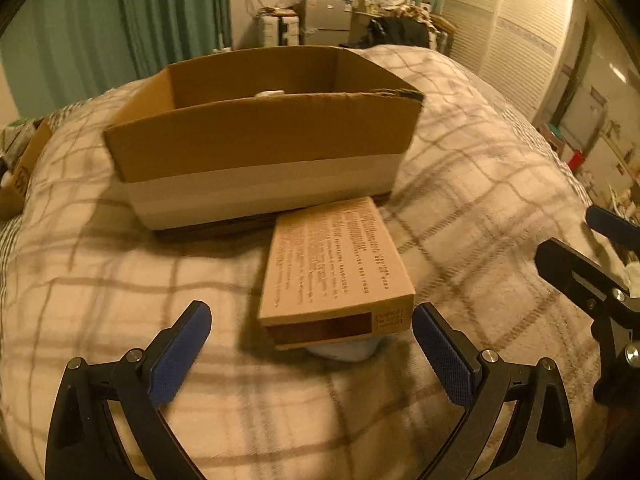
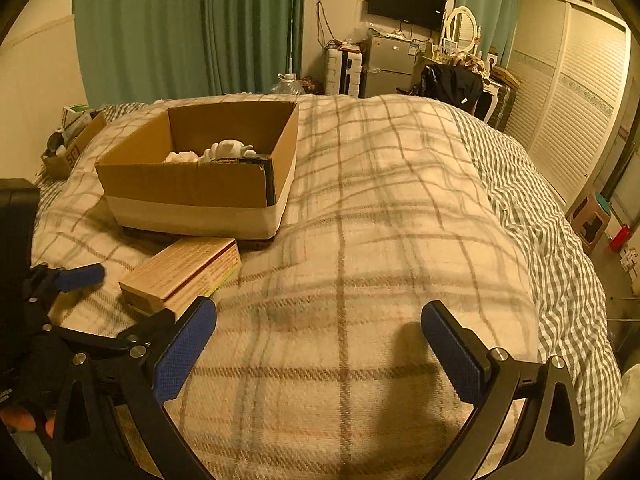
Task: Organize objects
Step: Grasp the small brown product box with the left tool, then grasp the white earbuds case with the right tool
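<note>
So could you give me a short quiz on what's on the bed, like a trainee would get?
1. True or false: the left gripper is shut on the flat printed carton.
2. What does the open cardboard box hold?
3. Which lies nearer the grippers: A) flat printed carton, B) open cardboard box?

Key: 1. False; its fingers stand apart on either side of the carton. 2. White items; what they are I cannot tell. 3. A.

Plaid blanket (image 2: 360,264) bears cardboard box (image 2: 192,188); carton (image 1: 336,268).
</note>
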Available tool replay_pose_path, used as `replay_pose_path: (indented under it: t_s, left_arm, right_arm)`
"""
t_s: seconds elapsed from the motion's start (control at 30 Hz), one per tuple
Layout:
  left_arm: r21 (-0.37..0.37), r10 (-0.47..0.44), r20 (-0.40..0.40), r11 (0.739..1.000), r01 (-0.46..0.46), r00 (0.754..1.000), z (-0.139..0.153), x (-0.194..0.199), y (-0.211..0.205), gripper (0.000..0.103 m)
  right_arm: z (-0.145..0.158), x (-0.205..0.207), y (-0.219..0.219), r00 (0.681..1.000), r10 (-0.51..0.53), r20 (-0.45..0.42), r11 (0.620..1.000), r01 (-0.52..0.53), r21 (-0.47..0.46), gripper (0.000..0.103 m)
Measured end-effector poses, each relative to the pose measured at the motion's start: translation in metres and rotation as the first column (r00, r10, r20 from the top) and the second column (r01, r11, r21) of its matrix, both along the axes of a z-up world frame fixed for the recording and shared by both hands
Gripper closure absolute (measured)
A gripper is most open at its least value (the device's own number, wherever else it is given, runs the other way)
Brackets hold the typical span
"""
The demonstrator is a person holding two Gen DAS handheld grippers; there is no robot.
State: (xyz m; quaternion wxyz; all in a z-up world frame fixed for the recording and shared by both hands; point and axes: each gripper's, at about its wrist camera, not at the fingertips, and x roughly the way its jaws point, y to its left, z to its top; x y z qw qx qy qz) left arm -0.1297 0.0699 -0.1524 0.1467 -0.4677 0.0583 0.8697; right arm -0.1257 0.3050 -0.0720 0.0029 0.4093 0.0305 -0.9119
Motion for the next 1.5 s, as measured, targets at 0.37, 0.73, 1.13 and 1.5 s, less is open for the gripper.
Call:
replay_pose_path:
  t_s: [0.37, 0.73, 1.13, 1.5]
  left_arm:
    - [0.053, 0.029, 0.021, 0.998, -0.030, 0.999, 0.002, -0.009, 0.001, 0.000]
    - [0.077, 0.073, 0.044, 0.994, -0.076, 0.996, -0.004, 0.001, -0.017, 0.028]
    - [-0.012, 0.236, -0.163, 0.970, -0.241, 0.958, 0.039, 0.046, -0.075, 0.028]
    - [0.016, 0.335, -0.165, 0.941, -0.337, 0.928, 0.036, 0.049, -0.115, 0.028]
  right_arm:
    - [-0.004, -0.002, -0.001, 1.000, -0.012, 0.010, 1.000, 0.012, 0.001, 0.000]
    - [-0.005, -0.001, -0.002, 1.000, -0.011, 0.009, 1.000, 0.011, 0.011, 0.000]
    - [0.004, 0.001, -0.040, 0.990, 0.142, -0.014, 0.988, -0.141, 0.062, 0.000]
    - [-0.055, -0.043, -0.125, 0.905, 0.355, 0.235, 0.917, -0.386, 0.103, 0.009]
